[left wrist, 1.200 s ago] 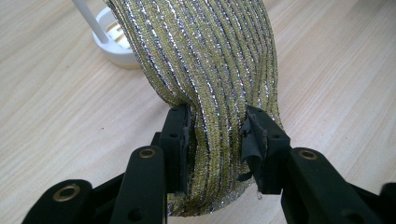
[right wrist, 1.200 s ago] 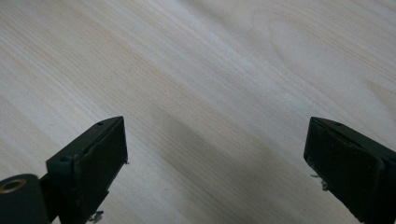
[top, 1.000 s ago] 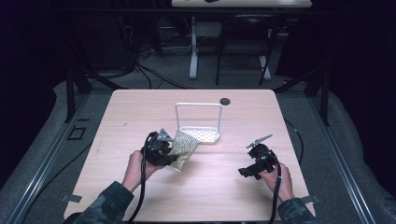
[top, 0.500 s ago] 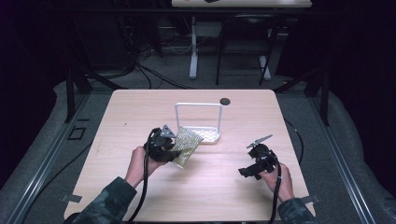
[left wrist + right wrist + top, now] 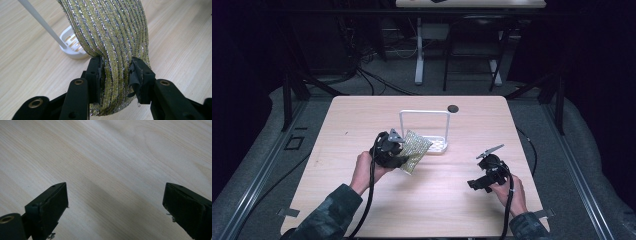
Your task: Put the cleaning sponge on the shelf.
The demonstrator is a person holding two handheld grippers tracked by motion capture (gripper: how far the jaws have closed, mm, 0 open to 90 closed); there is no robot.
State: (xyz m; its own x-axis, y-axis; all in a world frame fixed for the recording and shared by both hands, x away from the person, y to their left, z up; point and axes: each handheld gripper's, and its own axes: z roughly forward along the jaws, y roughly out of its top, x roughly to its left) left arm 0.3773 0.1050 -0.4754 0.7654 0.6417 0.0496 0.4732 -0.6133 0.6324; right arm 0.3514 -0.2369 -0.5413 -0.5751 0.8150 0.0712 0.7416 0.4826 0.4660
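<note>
Tightly bunched glittery ribbed cloth between left claw pads.

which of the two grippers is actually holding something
The left gripper: its jaws are clamped on the glittery gold cloth. The right gripper is open over bare table.

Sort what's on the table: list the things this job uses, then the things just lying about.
In use:
- glittery green-gold cloth, clamped in the left gripper
- white rack with its upright frame, just behind the cloth
- right gripper, open over bare table, holding nothing

Lying about:
- small dark disc near the table's far edge
</note>
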